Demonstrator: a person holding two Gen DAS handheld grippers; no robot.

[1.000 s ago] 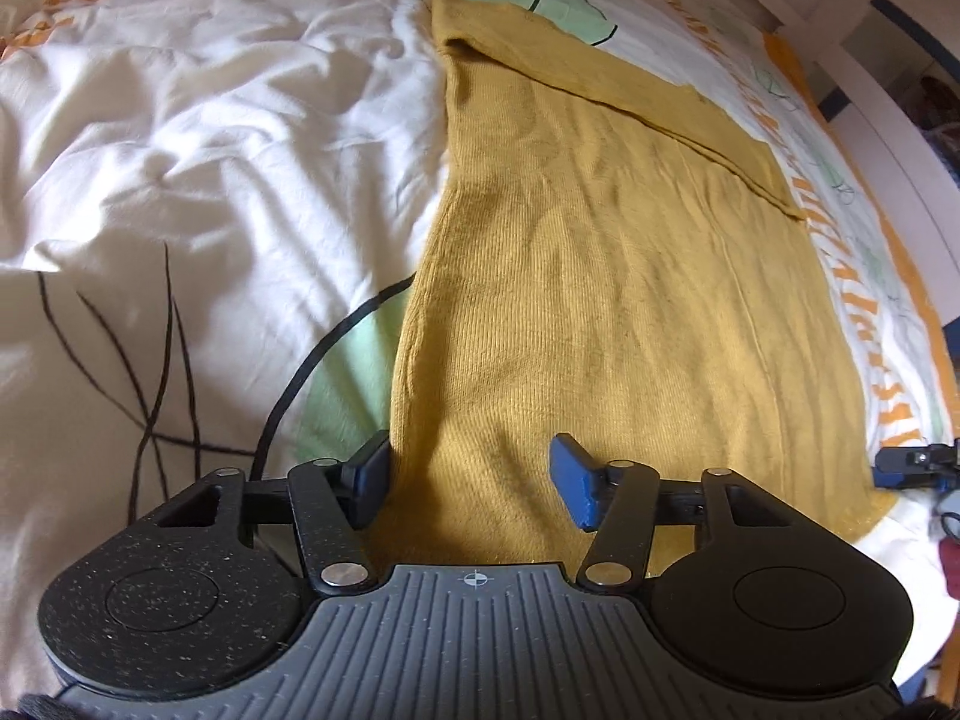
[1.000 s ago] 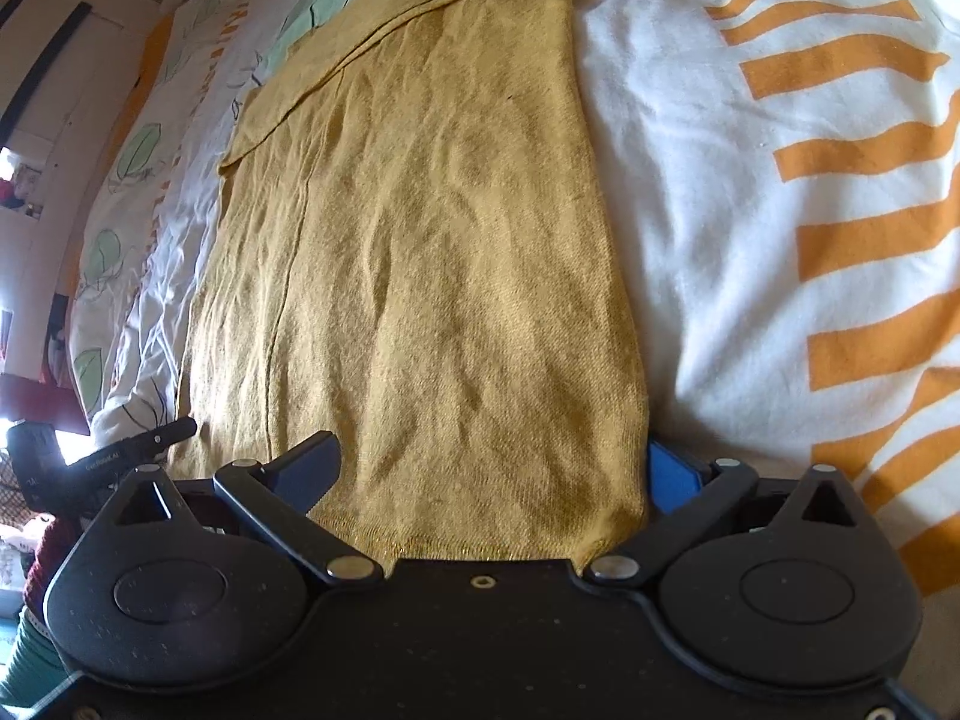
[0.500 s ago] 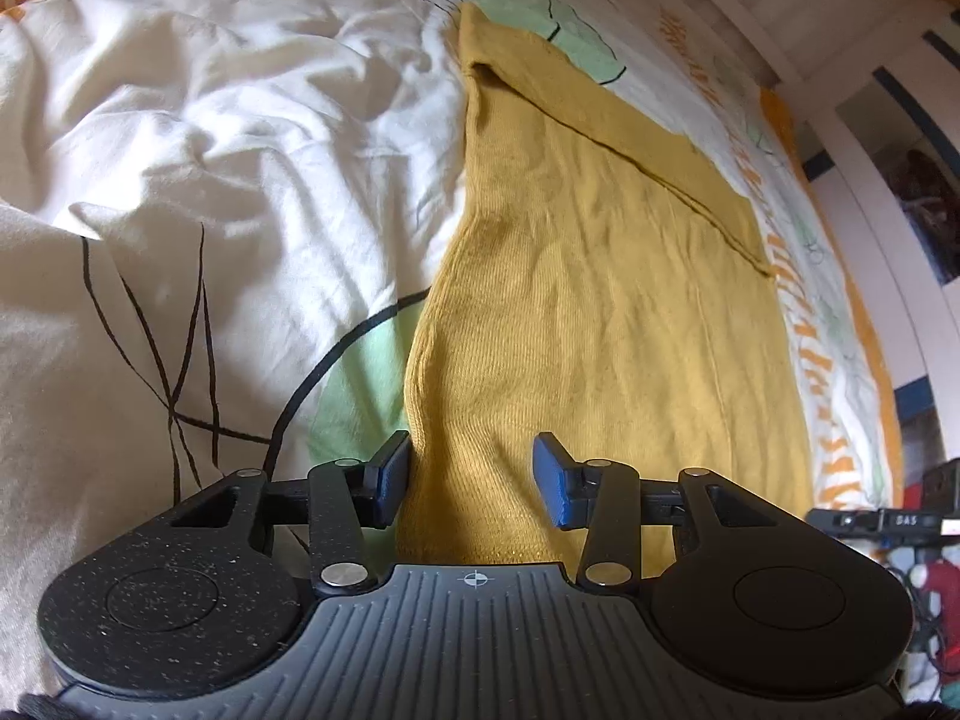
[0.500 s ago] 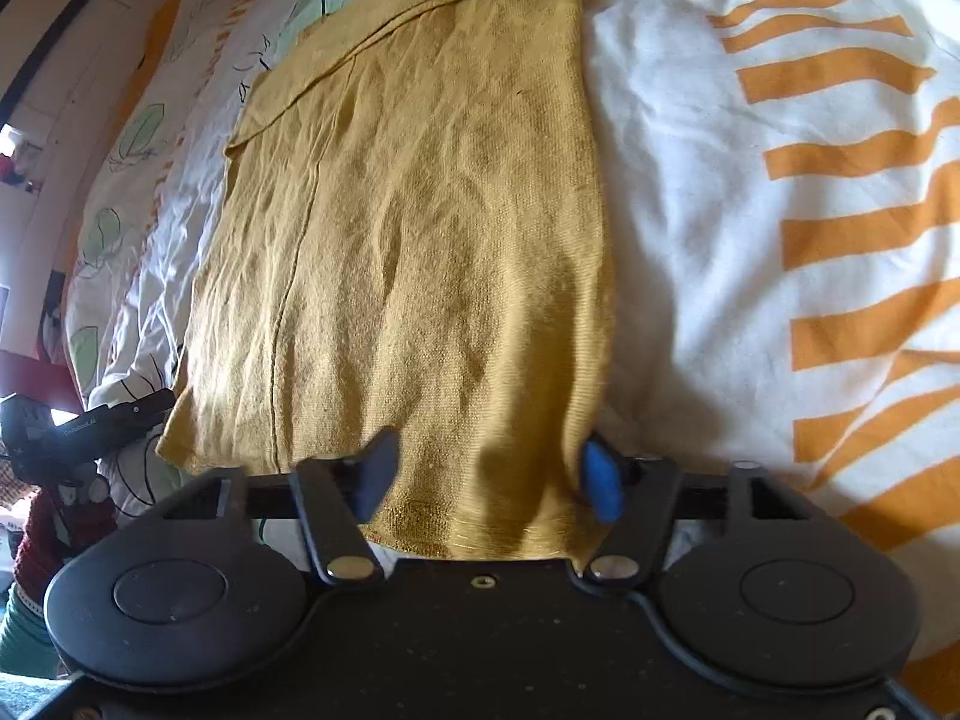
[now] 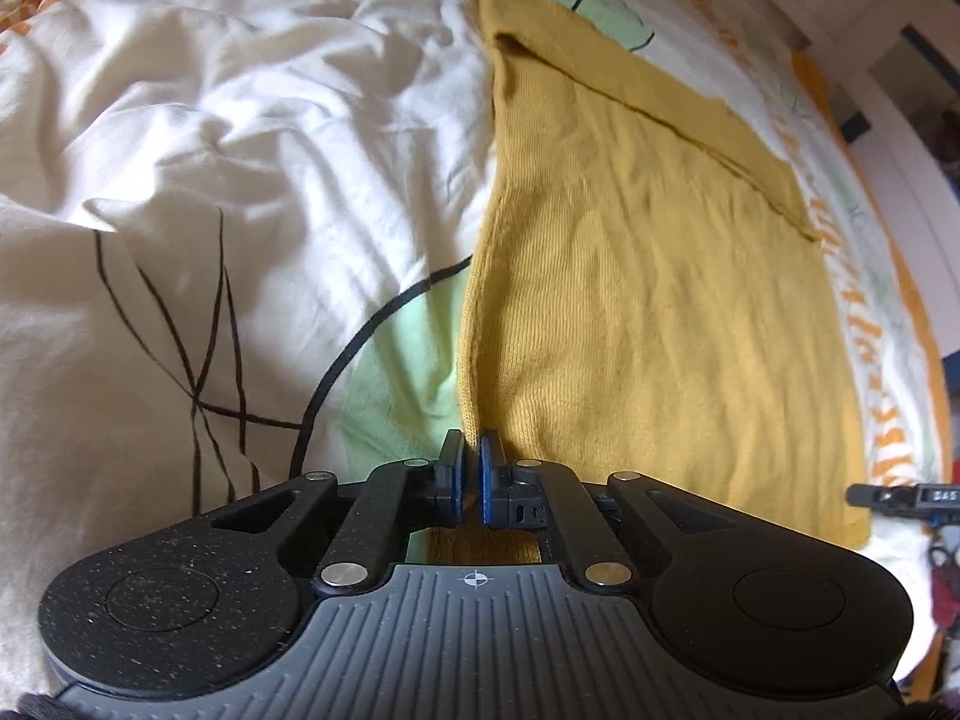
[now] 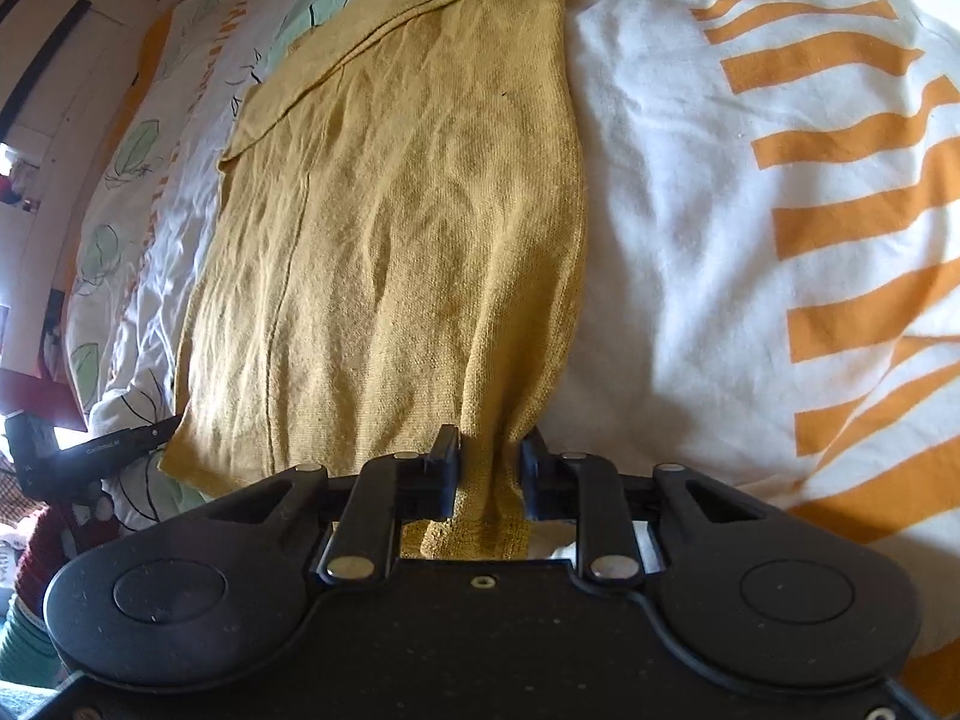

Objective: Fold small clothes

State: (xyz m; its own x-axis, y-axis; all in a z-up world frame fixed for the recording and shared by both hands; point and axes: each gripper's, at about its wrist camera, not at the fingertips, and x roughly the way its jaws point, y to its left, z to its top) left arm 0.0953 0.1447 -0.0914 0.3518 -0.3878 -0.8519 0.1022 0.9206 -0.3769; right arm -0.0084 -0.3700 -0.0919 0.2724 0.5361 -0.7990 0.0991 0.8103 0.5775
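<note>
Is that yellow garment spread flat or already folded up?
Mostly spread flat: the yellow garment lies long on the bedcover, only its far end turned over.

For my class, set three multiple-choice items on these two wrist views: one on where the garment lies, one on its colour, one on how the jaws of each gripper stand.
1. Where does the garment lie?
A. Spread on a patterned bed cover
B. Hung on a rail
C. In a basket

2. What colour is the garment?
A. Navy blue
B. Mustard yellow
C. Pink

3. How do the jaws of the two grippers stand?
A. Both wide open, clear of the cloth
B. Only the left closed on cloth
C. Both closed on the near hem, one at each corner

Key:
1 A: the garment lies flat on the bed cover, which is white with green leaf shapes and orange stripes.
2 B: its knit is mustard yellow in both views.
3 C: the left gripper pinches the near left corner, and the right gripper has bunched cloth at the near right corner; both sets of jaws have just been closing.
</note>
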